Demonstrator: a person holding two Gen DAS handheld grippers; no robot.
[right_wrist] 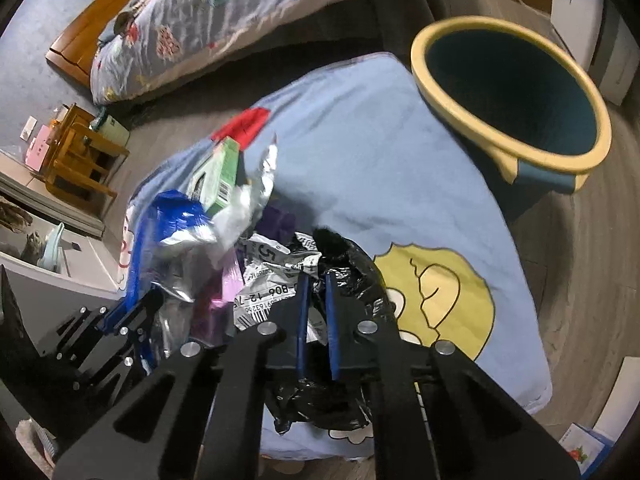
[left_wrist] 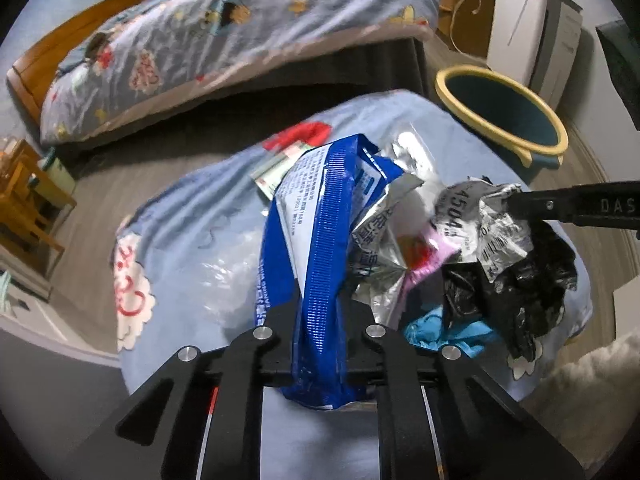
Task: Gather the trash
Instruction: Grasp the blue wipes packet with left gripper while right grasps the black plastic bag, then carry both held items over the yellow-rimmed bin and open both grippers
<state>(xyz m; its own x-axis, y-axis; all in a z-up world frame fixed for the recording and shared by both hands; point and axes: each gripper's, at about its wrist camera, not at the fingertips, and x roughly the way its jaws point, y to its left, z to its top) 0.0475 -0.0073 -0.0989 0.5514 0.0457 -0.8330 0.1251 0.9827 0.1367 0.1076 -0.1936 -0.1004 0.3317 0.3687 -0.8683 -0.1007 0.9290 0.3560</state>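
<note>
Bedroom floor and a bed lay behind a blue cushion (left_wrist: pixel 192 232) carrying the litter. From the left wrist view, the left gripper (left_wrist: pixel 318 316) had its jaws clenched on a blue snack bag (left_wrist: pixel 320 240); foil wrappers (left_wrist: pixel 384 216), a green carton (left_wrist: pixel 276 168) and a black plastic bag (left_wrist: pixel 532 280) lay heaped beside it. From the right wrist view, the right gripper (right_wrist: pixel 316 316) had its jaws clenched on the black plastic bag and a labelled wrapper (right_wrist: pixel 272 276). A bin (right_wrist: pixel 512 80) stood just beside the cushion, its dark inside showing no litter. Judgement: collection had barely begun, with two pieces gripped, none deposited, and several remaining.
</note>
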